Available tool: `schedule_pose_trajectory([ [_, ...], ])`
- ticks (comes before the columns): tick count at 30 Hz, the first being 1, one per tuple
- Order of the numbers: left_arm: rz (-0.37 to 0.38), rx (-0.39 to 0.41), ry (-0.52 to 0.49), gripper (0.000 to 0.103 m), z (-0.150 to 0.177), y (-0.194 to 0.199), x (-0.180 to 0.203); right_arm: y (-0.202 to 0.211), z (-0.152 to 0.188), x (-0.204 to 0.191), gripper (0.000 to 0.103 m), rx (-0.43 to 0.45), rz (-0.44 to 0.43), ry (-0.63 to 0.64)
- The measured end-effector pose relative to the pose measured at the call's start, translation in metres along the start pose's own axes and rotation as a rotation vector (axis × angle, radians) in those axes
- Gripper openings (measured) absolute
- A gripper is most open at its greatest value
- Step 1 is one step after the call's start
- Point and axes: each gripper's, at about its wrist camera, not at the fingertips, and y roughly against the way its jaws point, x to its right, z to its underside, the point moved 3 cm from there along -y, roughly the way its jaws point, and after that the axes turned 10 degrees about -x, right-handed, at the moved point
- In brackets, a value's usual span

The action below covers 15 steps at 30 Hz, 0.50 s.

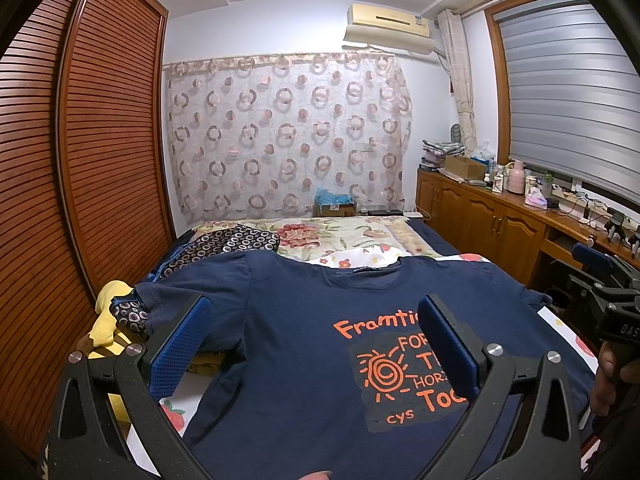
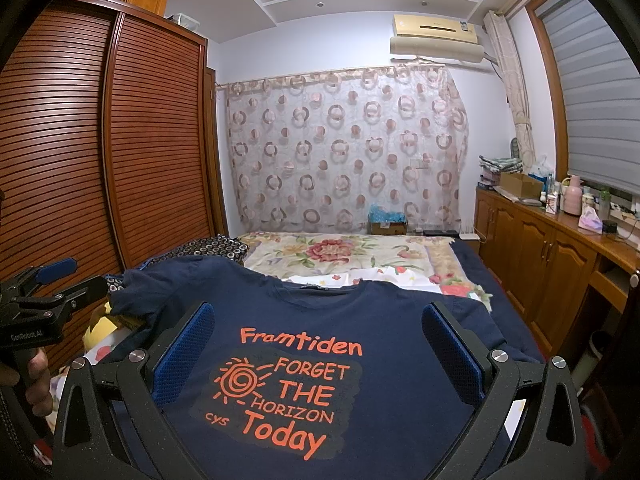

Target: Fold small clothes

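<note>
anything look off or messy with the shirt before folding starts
Mostly fine: the navy t-shirt lies print-up and flat on the bed. Only its sleeve by the wardrobe looks bunched, draped over a patterned cloth rather than spread out.

Bedroom. Louvred wooden wardrobe along left wall. Patterned sheer curtain covers far wall; air conditioner mounted above it. Window with lowered grey blind at right, above a cluttered wooden cabinet run. Bed carries a floral cover.
</note>
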Motion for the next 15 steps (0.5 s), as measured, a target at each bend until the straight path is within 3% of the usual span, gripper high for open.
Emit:
schedule_pose_trajectory([
  [15, 0.002, -0.001, 0.0, 0.103, 0.0004, -0.0002, -0.0004, 0.0004, 0.0008, -0.0003, 0.103, 0.0, -0.003, -0.002],
])
